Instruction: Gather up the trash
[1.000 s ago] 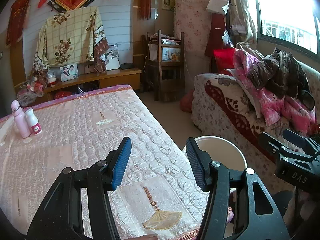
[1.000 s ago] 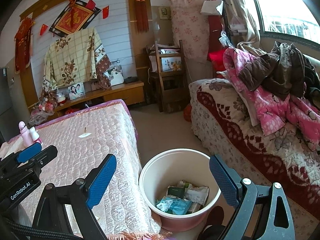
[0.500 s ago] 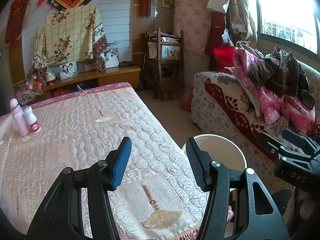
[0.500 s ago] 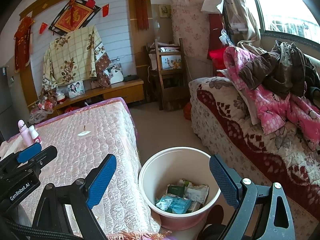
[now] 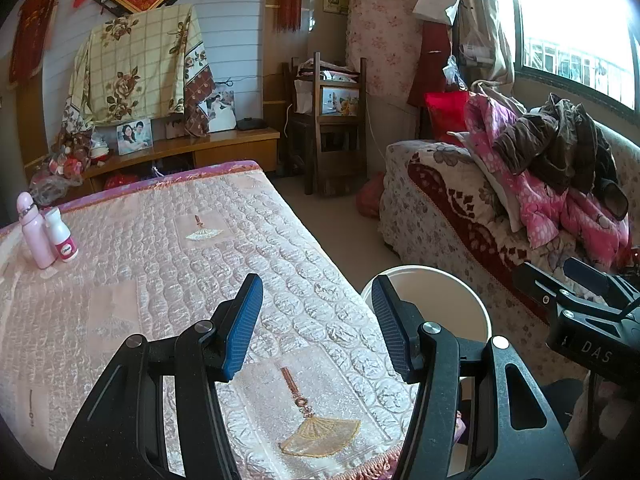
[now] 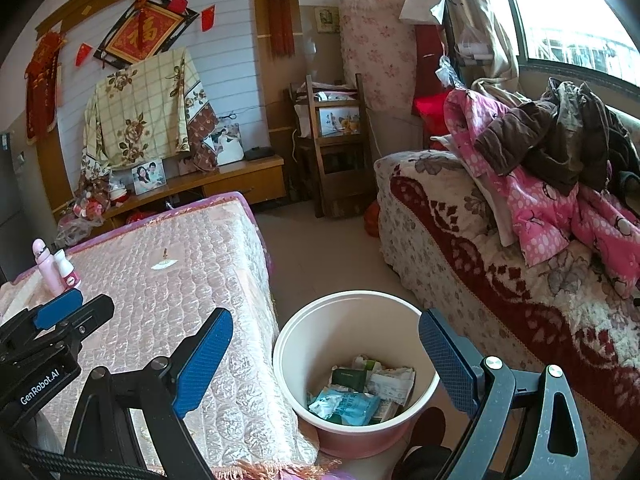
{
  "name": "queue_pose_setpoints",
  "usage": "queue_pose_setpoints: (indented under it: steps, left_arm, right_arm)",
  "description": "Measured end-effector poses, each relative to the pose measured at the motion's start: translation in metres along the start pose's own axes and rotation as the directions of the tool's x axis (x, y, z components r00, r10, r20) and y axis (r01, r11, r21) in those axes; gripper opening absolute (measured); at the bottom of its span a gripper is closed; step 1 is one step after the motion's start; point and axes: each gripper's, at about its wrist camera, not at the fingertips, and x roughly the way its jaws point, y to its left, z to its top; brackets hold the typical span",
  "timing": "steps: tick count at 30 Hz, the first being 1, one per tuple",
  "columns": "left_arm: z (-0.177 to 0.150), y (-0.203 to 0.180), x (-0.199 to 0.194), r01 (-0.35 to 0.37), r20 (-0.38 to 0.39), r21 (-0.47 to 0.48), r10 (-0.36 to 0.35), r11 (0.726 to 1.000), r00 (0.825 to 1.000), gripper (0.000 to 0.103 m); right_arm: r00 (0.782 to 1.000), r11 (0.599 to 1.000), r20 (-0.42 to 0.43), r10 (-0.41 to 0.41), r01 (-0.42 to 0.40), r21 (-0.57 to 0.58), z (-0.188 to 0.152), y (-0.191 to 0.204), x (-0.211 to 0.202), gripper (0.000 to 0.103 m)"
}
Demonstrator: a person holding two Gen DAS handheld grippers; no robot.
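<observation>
Hovering over the quilted desk (image 5: 168, 248), the left gripper (image 5: 316, 320) is holding its jaws partly apart with nothing between them. The right gripper (image 6: 324, 354) is hanging wide and empty above the bucket (image 6: 320, 328) on the floor, where crumpled wrappers (image 6: 360, 390) are lying. 2 bottles (image 5: 46, 232) are standing on the desk.

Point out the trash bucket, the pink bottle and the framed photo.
trash bucket (image 6: 416, 308): right wrist view, far rim.
pink bottle (image 5: 34, 236): left wrist view, body.
framed photo (image 5: 134, 136): left wrist view, picture's middle.
</observation>
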Motion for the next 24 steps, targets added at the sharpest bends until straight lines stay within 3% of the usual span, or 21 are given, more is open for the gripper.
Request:
queue_pose_setpoints:
  steps: [24]
  left_arm:
    - [-0.0023,-0.0001,0.0020,0.000,-0.005,-0.011,0.000,1.000,1.000,0.055]
  right_arm:
    - [1.000,1.000,-0.001,-0.002,0.002,-0.004,0.0012,0.0004,-0.0004,0.093]
